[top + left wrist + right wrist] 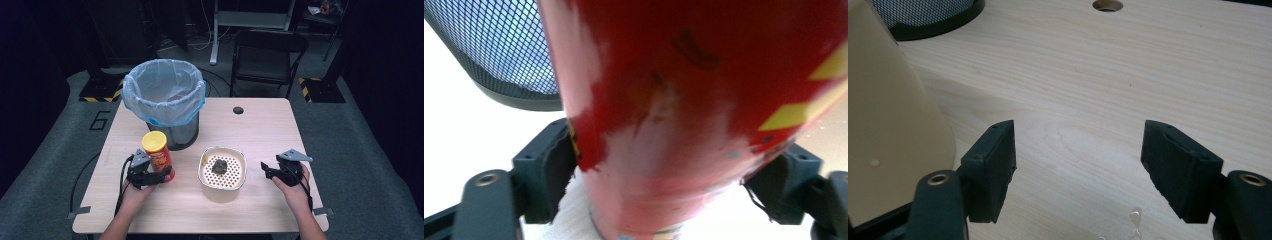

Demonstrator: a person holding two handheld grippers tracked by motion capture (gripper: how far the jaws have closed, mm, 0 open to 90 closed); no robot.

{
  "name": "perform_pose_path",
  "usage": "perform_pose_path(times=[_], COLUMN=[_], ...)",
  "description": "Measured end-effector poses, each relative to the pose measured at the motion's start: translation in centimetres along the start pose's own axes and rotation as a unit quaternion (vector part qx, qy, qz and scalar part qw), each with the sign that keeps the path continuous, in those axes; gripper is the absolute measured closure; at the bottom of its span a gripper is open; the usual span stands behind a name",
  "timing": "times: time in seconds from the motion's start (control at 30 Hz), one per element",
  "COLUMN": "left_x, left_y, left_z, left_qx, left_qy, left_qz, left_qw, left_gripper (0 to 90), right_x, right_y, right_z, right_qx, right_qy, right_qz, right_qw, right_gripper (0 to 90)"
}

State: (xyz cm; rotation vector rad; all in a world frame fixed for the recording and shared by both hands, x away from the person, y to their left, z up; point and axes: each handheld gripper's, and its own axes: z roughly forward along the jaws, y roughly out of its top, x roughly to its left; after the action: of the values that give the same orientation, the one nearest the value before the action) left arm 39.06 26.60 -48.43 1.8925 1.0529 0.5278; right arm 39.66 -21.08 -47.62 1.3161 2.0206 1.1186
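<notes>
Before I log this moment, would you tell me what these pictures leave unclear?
- Red can: in the left gripper view its label is blurred and cut off by the frame edges, unreadable.
- Dark lump in the perforated cream container: too small in the high view to identify.
- Lined bin: the high view shows nothing legible through the pale bag.
- Cream container in the right gripper view: cut off at the left edge.

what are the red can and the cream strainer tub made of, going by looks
Red can: probably cardboard or thin metal under a glossy printed label, with a yellow plastic-looking lid. Cream strainer tub: apparently matte moulded plastic, judging by its smooth tapered wall and evenly perforated insert.
</notes>
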Motion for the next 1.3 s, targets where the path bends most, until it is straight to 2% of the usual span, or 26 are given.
perform_pose_path(times=[0.03, 0.13, 0.27, 0.33, 0.37, 0.5, 0.67, 0.9, 1.07, 1.3], left_x=[-0.2, -0.5, -0.8, -0.8, -0.9, -1.2, -1.5, -1.6, -1.6, -1.5], left_y=[0.0, 0.1, 0.4, 0.8, 1.0, 2.4, 4.8, 8.2, 11.4, 15.5], left_z=[0.1, 0.2, 0.0, -0.4, -0.7, -1.7, -3.7, -6.4, -8.4, -10.4], left_qx=[-0.005, -0.008, 0.001, 0.001, 0.001, -0.004, -0.01, -0.005, -0.001, 0.003], left_qy=[0.002, 0.014, 0.016, 0.013, 0.008, -0.006, -0.02, -0.036, -0.045, -0.055], left_qz=[-0.005, 0.004, 0.016, 0.023, 0.02, 0.011, 0.01, 0.012, 0.02, 0.019], left_qw=[1.0, 0.9999, 0.9997, 0.9996, 0.9998, 0.9999, 0.9997, 0.9993, 0.9988, 0.9983], left_gripper=[21.8, 22.9, 23.3, 23.4, 23.4, 23.4, 23.5, 23.5, 23.5, 23.4], right_x=[-0.1, -0.4, -0.6, -0.7, -0.7, -0.8, -0.6, -0.8, -0.7, -0.7], right_y=[-0.2, -0.7, -1.0, -1.2, -1.3, -1.6, -1.9, -2.1, -2.2, -2.3], right_z=[0.1, 0.2, 0.4, 0.5, 0.6, 0.9, 1.1, 1.2, 1.4, 1.4], right_qx=[0.001, 0.005, 0.01, 0.015, 0.019, 0.026, 0.037, 0.038, 0.041, 0.045], right_qy=[-0.002, -0.002, -0.003, -0.003, -0.007, -0.005, -0.011, -0.006, -0.005, -0.005], right_qz=[0.003, 0.012, 0.016, 0.017, 0.01, 0.008, -0.004, 0.007, 0.008, 0.006], right_qw=[1.0, 0.9999, 0.9998, 0.9997, 0.9997, 0.9996, 0.9993, 0.9992, 0.9991, 0.999], right_gripper=[29.8, 29.8, 29.8, 29.8, 29.8, 29.8, 29.8, 29.8, 29.8, 29.8])
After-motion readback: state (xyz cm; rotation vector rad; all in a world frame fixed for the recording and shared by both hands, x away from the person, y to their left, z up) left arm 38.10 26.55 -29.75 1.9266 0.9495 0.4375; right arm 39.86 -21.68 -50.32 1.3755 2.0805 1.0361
